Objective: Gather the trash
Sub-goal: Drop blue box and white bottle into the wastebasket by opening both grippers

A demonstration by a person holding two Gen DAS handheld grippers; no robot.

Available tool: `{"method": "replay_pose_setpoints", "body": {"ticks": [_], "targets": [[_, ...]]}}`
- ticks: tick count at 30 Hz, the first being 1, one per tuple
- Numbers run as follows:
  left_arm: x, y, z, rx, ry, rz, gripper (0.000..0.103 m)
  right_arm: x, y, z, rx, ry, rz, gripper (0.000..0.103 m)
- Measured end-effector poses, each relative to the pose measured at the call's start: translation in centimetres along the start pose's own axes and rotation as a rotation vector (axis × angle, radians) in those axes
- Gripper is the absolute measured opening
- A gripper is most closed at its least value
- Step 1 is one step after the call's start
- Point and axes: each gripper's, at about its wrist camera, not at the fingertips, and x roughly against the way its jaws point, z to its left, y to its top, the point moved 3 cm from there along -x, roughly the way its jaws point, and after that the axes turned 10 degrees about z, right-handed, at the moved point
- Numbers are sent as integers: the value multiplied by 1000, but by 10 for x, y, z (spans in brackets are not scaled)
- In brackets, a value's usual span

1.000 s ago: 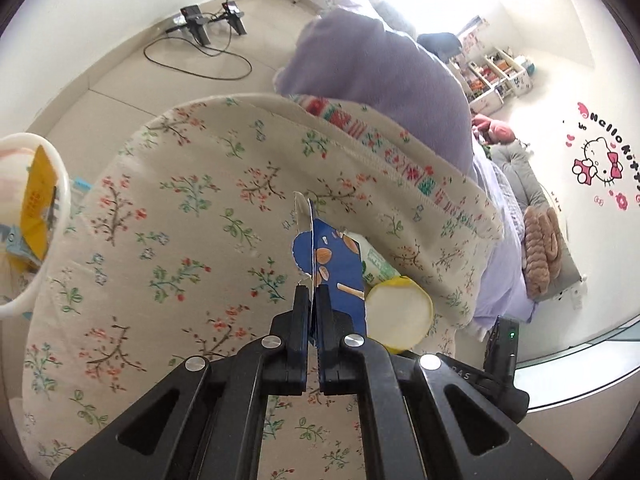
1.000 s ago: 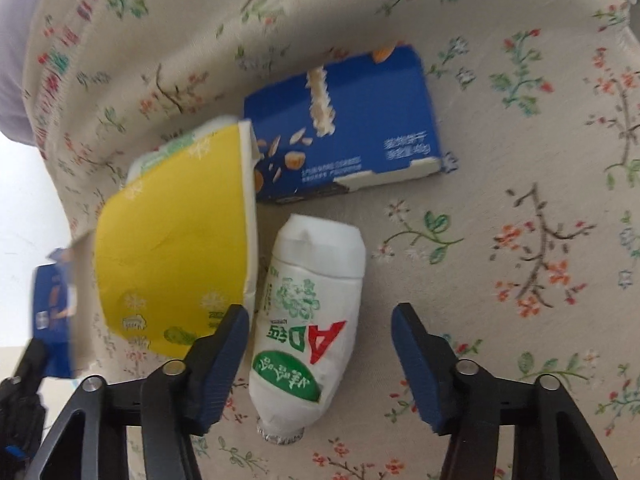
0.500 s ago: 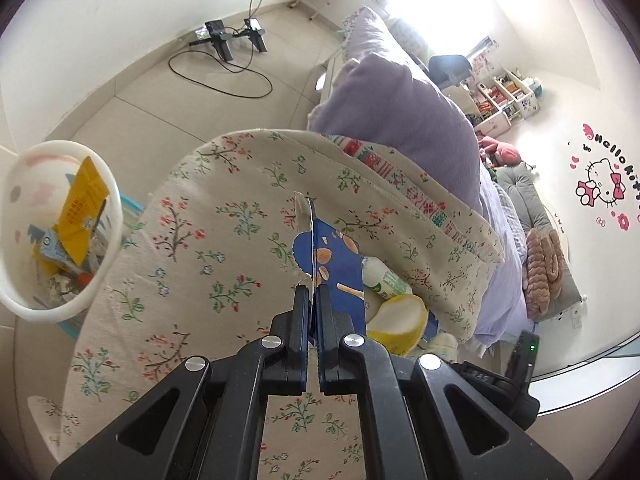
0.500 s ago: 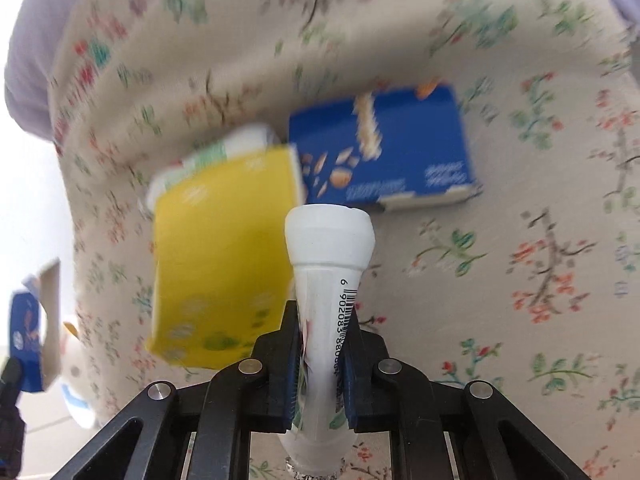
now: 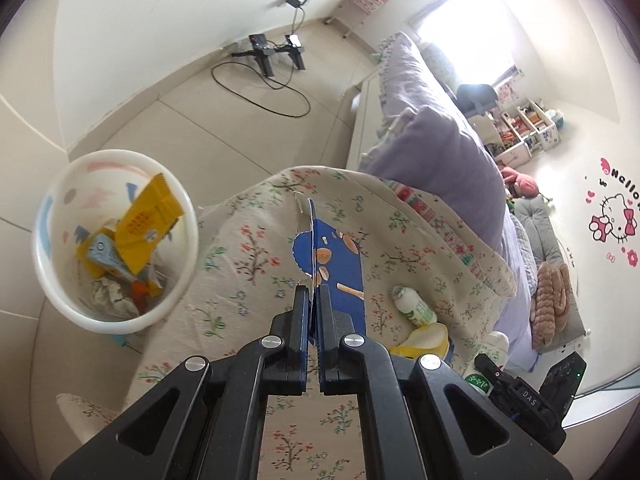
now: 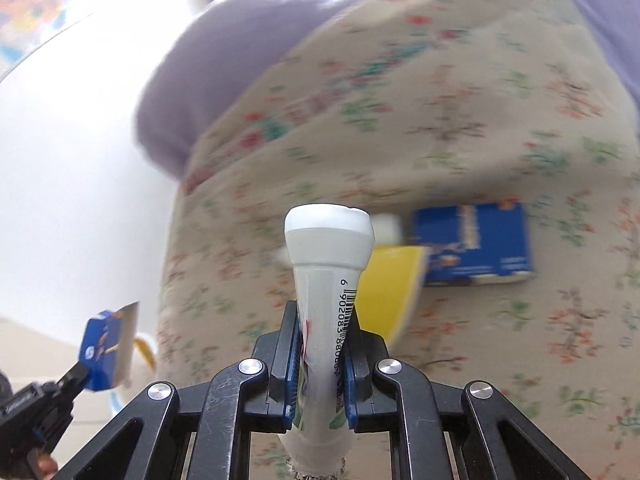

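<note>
My left gripper (image 5: 313,294) is shut on a flattened blue snack box (image 5: 340,264), held above the floral blanket (image 5: 248,264); it also shows in the right wrist view (image 6: 105,350). A white trash bin (image 5: 116,240) with yellow wrappers stands on the floor to the left. My right gripper (image 6: 322,312) is shut on a white drink bottle (image 6: 326,264), lifted off the blanket (image 6: 440,120). A second blue box (image 6: 476,244) and a yellow carton (image 6: 386,288) lie below it. Another small bottle (image 5: 414,306) lies on the blanket.
A purple pillow (image 5: 440,152) lies at the far side of the bed. Black stands and a cable (image 5: 272,60) sit on the tiled floor by the wall. Shelves with toys (image 5: 524,128) stand at the far right.
My right gripper closed on the white bottle and lifted it off the blanket. My left gripper rose and swung with the blue box, bringing the bin into fuller view at left.
</note>
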Motion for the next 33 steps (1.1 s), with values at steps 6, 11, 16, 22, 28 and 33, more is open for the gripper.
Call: {"method": "replay_pose_setpoints", "body": {"ticks": [6,11,16,22,28,33], "targets": [[10,9,33,56,69,0,3,-21,-6,41,101,37,37,15],[19,18,64,91,154,-1,3,-50,-18,83,181,78,83,15],[27,28,101,154,188,-5,3,-93,-26,129,251,114,133,15],[32,40,142,246,167,15,12,-128,-44,180,349,147,178,15],[51,41,154,281,178,-39,22,-164,-58,218,418,158,211,15],[65,39,128,180,184,-71,22,-191,-65,241,441,178,229,16]]}}
